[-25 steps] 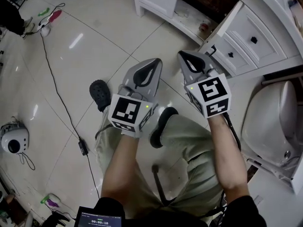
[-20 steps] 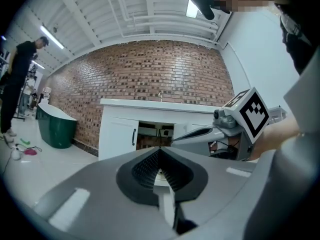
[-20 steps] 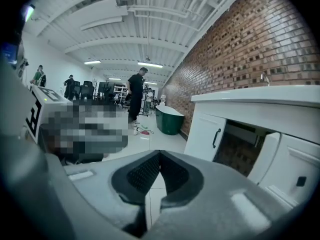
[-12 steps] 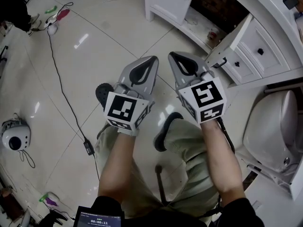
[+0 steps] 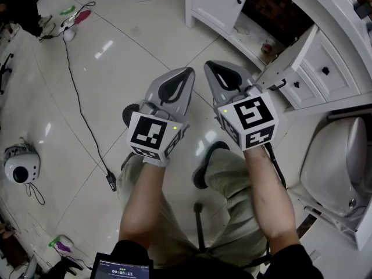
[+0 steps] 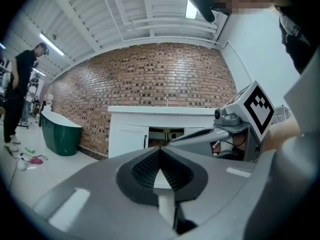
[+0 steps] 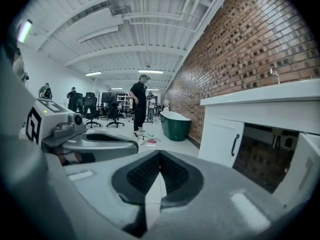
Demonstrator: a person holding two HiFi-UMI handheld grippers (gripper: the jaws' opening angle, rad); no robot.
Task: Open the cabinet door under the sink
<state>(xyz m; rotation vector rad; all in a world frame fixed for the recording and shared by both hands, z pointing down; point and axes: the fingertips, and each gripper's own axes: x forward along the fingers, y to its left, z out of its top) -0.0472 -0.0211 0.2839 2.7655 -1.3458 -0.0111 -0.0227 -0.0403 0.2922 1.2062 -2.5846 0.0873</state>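
Left hand-held gripper (image 5: 186,74): jaws pressed together, empty. Right hand-held gripper (image 5: 209,68): likewise. Cabinet door (image 5: 289,54): standing open.

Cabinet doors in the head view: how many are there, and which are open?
2. One cabinet door is shut, left of the dark cabinet opening. The other door stands swung open at the opening's right, next to the drawers. None seems hidden.

Bg: brick wall (image 6: 150,79), glossy wht tile floor (image 5: 104,97), green tub (image 6: 60,134), strip lights (image 7: 150,71) overhead.
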